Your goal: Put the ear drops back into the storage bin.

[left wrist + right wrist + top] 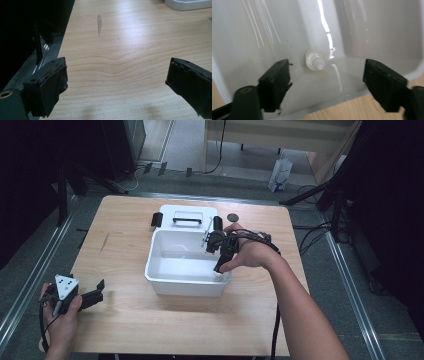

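Right gripper [218,268]: held over the near right corner of the white tub [165,285], pointing down into it; its jaws stand wide apart with nothing between the pads.
Small bottle [315,60]: whitish plastic, lying on the tub's floor in that near right corner, close to the wall, between the spread jaws but beyond them and touching neither.
White tub: sits about mid-table, nearer the far edge, its white lid [187,213] with a black handle lying against its far side.
Left gripper [85,297]: resting at the near left corner of the wooden table [130,320], jaws open on bare wood.
Other bits: a black clip [157,219] left of the lid, a dark round cap [232,217] near the far right edge.
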`<action>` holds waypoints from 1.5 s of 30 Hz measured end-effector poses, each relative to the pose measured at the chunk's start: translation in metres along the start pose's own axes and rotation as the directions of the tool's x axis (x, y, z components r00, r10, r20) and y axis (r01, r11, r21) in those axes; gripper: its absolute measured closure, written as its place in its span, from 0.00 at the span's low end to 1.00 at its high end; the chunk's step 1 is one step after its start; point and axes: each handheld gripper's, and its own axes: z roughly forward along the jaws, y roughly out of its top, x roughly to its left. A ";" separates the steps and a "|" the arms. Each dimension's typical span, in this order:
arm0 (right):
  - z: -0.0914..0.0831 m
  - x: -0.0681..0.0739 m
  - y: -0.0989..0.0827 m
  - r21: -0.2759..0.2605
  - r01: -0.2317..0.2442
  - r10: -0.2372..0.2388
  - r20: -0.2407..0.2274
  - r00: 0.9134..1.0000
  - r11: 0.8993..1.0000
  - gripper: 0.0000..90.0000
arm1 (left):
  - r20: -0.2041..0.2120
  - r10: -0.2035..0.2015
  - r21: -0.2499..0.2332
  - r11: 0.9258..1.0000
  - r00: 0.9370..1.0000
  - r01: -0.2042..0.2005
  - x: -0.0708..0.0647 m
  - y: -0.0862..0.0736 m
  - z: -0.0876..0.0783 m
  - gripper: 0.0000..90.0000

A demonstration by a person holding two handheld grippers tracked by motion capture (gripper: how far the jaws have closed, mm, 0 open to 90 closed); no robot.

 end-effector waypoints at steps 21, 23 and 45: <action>-0.041 -0.007 -0.035 -0.007 -0.135 0.135 0.061 0.989 0.991 0.00 | 0.007 -0.002 0.006 1.000 1.000 0.002 0.001 0.000 0.001 0.05; -0.041 -0.007 -0.042 -0.008 -0.144 0.144 0.061 0.988 0.990 0.00 | 0.005 -0.005 0.004 1.000 1.000 0.005 0.000 0.000 0.001 0.05; -0.017 0.006 -0.099 -0.030 -0.226 0.227 0.027 0.974 0.974 0.00 | 0.006 0.002 0.011 1.000 1.000 -0.002 0.001 0.000 0.001 0.05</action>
